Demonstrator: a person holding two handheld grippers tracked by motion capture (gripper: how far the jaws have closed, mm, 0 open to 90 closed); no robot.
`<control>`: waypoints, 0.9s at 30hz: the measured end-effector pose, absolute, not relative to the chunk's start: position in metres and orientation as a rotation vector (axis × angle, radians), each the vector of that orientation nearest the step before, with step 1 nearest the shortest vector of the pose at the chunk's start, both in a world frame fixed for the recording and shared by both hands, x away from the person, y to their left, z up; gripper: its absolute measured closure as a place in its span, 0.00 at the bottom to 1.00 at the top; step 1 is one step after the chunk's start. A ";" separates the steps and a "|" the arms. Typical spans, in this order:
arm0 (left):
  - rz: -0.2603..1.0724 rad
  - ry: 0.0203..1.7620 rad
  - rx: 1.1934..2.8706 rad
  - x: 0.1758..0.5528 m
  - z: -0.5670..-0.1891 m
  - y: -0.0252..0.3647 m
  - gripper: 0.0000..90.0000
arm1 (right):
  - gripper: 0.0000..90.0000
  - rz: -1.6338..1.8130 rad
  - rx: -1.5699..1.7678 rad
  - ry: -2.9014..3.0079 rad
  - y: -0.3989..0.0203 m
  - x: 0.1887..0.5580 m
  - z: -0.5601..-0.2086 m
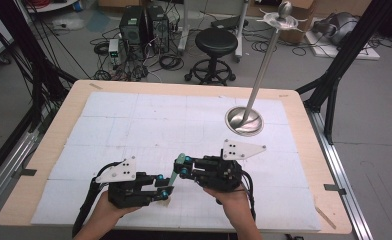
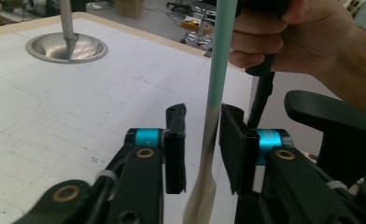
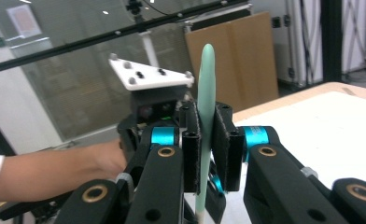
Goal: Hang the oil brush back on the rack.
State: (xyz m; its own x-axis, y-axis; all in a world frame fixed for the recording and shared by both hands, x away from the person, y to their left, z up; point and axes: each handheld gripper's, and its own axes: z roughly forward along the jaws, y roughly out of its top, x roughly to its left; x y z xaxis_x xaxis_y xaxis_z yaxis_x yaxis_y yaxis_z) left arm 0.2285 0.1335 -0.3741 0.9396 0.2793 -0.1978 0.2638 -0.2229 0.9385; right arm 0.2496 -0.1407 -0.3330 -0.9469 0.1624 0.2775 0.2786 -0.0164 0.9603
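A slim utensil (image 1: 175, 171) with a mint-green handle and a cream end stands nearly upright near the table's front middle. My right gripper (image 1: 180, 167) is shut on the green handle (image 3: 205, 74), its pads (image 3: 223, 140) pressed against both sides. My left gripper (image 1: 167, 193) sits lower, with its jaws on either side of the cream end (image 2: 209, 154). In the left gripper view a clear gap shows between the left pad (image 2: 175, 154) and the utensil, so my left gripper (image 2: 202, 122) is open. The person's hand (image 2: 288, 37) holds the right gripper just above.
A steel stand with a round dish base (image 1: 244, 121) and a tall pole rises at the back right of the white mat (image 1: 134, 125). Beyond the table are a black stool (image 1: 217, 42), computer cases and cables. Wooden table edges (image 1: 334, 200) frame the mat.
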 end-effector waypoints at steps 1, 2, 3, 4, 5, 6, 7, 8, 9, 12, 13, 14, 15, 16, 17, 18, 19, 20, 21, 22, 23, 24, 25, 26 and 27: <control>0.005 0.395 1.812 0.228 -0.374 0.133 0.84 | 0.92 -2.128 -0.470 -2.136 -0.141 0.250 -0.333; 0.005 0.385 1.813 0.228 -0.374 0.134 0.88 | 0.92 -2.129 -0.462 -2.130 -0.141 0.250 -0.333; 0.005 0.376 1.814 0.227 -0.374 0.134 0.91 | 0.92 -2.131 -0.459 -2.130 -0.141 0.250 -0.333; 0.005 0.370 1.812 0.227 -0.374 0.133 0.92 | 0.92 -2.129 -0.461 -2.126 -0.141 0.250 -0.333; 0.005 0.370 1.814 0.227 -0.374 0.133 0.93 | 0.86 -2.134 -0.474 -2.130 -0.141 0.250 -0.333; 0.010 0.382 1.818 0.227 -0.375 0.133 0.93 | 0.86 -2.134 -0.474 -2.130 -0.141 0.250 -0.333; 0.019 0.390 1.817 0.227 -0.375 0.133 0.93 | 0.70 -2.149 -0.498 -2.122 -0.140 0.250 -0.333; 0.019 0.397 1.810 0.226 -0.375 0.133 0.93 | 0.63 -2.150 -0.529 -2.113 -0.140 0.250 -0.334; 0.024 0.403 1.801 0.227 -0.376 0.132 0.93 | 0.60 -2.153 -0.549 -2.117 -0.140 0.250 -0.334; 0.023 0.419 1.776 0.227 -0.375 0.132 0.93 | 0.59 -2.154 -0.563 -2.132 -0.139 0.247 -0.336; 0.021 0.418 1.767 0.227 -0.375 0.131 0.94 | 0.60 -2.154 -0.565 -2.139 -0.139 0.246 -0.337; 0.021 0.420 1.759 0.227 -0.375 0.131 0.94 | 0.63 -2.157 -0.570 -2.143 -0.138 0.246 -0.338; 0.017 0.421 1.754 0.227 -0.375 0.130 0.94 | 0.67 -2.159 -0.566 -2.147 -0.138 0.246 -0.338; 0.011 0.423 1.750 0.227 -0.375 0.130 0.94 | 0.71 -2.163 -0.561 -2.140 -0.138 0.247 -0.339; 0.006 0.421 1.748 0.227 -0.375 0.130 0.94 | 0.75 -2.165 -0.554 -2.131 -0.138 0.247 -0.339; 0.006 0.420 1.744 0.227 -0.376 0.130 0.94 | 0.78 -2.168 -0.549 -2.135 -0.138 0.247 -0.339; 0.003 0.422 1.741 0.227 -0.376 0.129 0.94 | 0.83 -2.169 -0.542 -2.136 -0.138 0.247 -0.339; 0.002 0.417 1.737 0.227 -0.376 0.129 0.94 | 0.88 -2.168 -0.535 -2.133 -0.138 0.247 -0.338; 0.003 0.415 1.732 0.227 -0.376 0.128 0.93 | 0.90 -2.177 -0.530 -2.133 -0.139 0.248 -0.338; 0.006 0.415 1.732 0.228 -0.376 0.128 0.93 | 0.91 -2.174 -0.534 -2.118 -0.139 0.248 -0.338; 0.005 0.424 1.732 0.228 -0.376 0.129 0.92 | 0.92 -2.169 -0.542 -2.105 -0.139 0.249 -0.338; 0.004 0.433 1.737 0.229 -0.376 0.129 0.86 | 0.92 -2.173 -0.546 -2.110 -0.140 0.249 -0.338; 0.025 0.437 1.746 0.229 -0.375 0.131 0.79 | 0.92 -2.173 -0.564 -2.127 -0.142 0.250 -0.337; 0.055 0.439 1.757 0.230 -0.375 0.133 0.71 | 0.92 -2.176 -0.594 -2.134 -0.144 0.252 -0.337; 0.074 0.450 1.760 0.230 -0.375 0.135 0.64 | 0.92 -2.178 -0.616 -2.128 -0.147 0.255 -0.336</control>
